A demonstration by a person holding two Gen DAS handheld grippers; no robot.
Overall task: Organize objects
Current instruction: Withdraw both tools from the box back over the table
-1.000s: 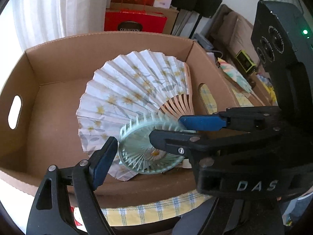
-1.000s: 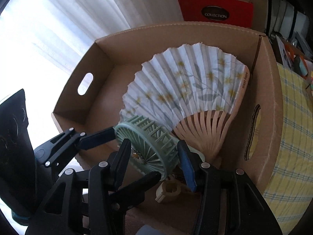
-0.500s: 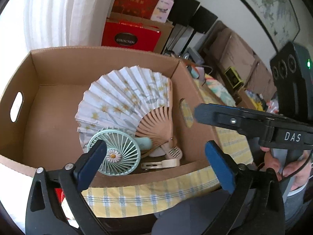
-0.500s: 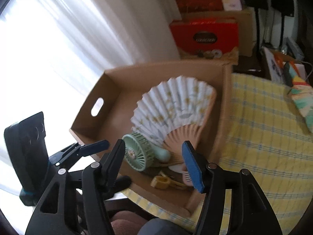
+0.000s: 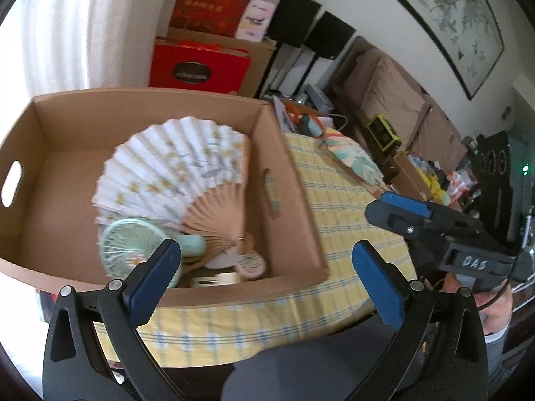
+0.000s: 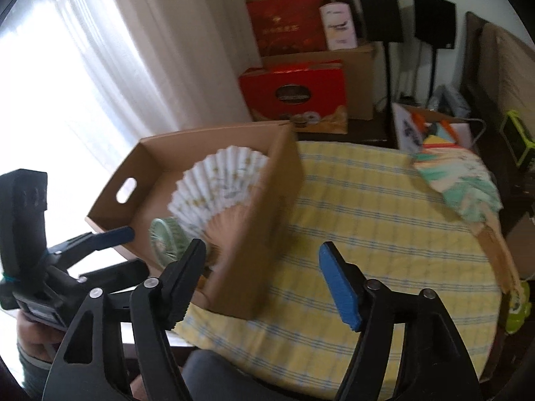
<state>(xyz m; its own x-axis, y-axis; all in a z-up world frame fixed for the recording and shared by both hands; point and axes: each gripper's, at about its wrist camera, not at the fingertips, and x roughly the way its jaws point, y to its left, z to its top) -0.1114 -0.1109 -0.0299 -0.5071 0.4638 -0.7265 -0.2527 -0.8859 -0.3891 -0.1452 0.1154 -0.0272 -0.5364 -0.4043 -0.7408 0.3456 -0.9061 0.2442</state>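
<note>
A cardboard box (image 5: pixel 291 207) (image 6: pixel 287 173) sits on the left of a table with a yellow checked cloth (image 5: pixel 337 200) (image 6: pixel 384 220). In it lie an open white paper fan (image 5: pixel 174 170) (image 6: pixel 220 180), a small green electric fan (image 5: pixel 130 247) (image 6: pixel 165 244) and small pink items (image 5: pixel 249 262). A colourful folding fan (image 5: pixel 354 163) (image 6: pixel 461 180) lies on the table's far right. My left gripper (image 5: pixel 264 280) is open and empty, near the box's front edge. My right gripper (image 6: pixel 264 277) is open and empty, over the cloth by the box.
Red gift boxes (image 5: pixel 197 70) (image 6: pixel 297 97) and black speakers on stands (image 6: pixel 378 13) stand behind the table. A curtain (image 6: pixel 83 67) hangs at the left. A sofa (image 5: pixel 394 100) and clutter lie to the right. A green object (image 6: pixel 516 304) sits at the table's right edge.
The right gripper let go of the green electric fan, which now lies in the box. Both grippers opened wide and pulled back and up from the box.
</note>
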